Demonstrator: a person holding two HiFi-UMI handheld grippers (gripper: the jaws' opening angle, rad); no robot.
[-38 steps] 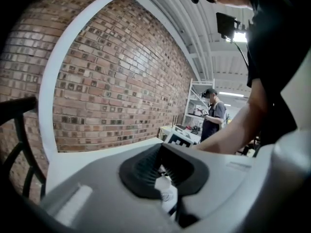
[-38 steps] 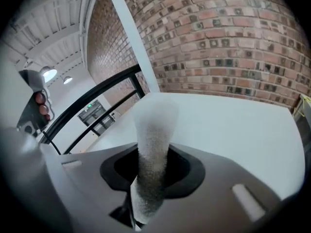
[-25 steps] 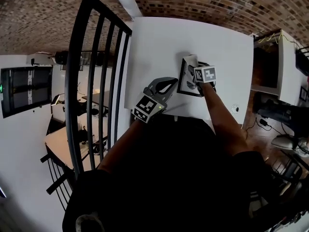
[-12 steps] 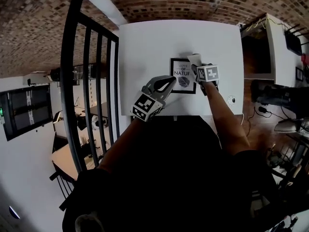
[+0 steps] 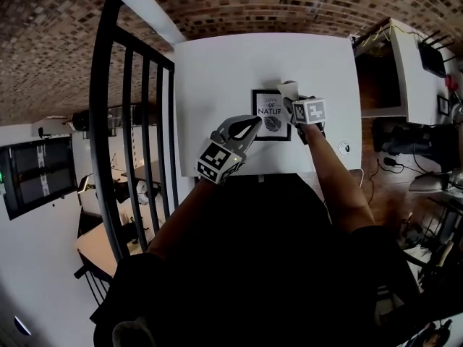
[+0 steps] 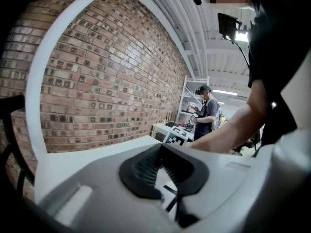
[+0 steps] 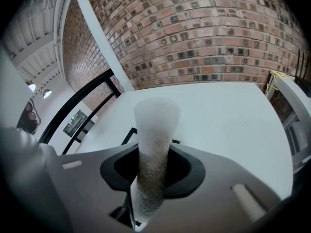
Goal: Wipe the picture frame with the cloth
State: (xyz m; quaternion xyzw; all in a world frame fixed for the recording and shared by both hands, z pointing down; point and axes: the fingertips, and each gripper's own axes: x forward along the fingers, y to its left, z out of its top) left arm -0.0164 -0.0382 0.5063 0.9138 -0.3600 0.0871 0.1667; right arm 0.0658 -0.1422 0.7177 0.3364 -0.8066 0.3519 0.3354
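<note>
The black picture frame with a leaf print lies flat on the white table. My right gripper is at the frame's upper right corner, shut on a white cloth. In the right gripper view the cloth stands up between the jaws, and the frame's black edge shows just behind it. My left gripper hovers at the frame's left lower edge. Its jaws are shut with nothing in them, and the pads meet at the tips.
A black railing runs along the table's left side. A brick wall is beyond the far edge and a shelf unit stands at the right. A small round object lies near the table's right front. A person stands far off.
The head view has swung, so the table now sits squarer. More of the frame's print shows left of the right gripper and cloth. The left gripper keeps its place by the frame.
</note>
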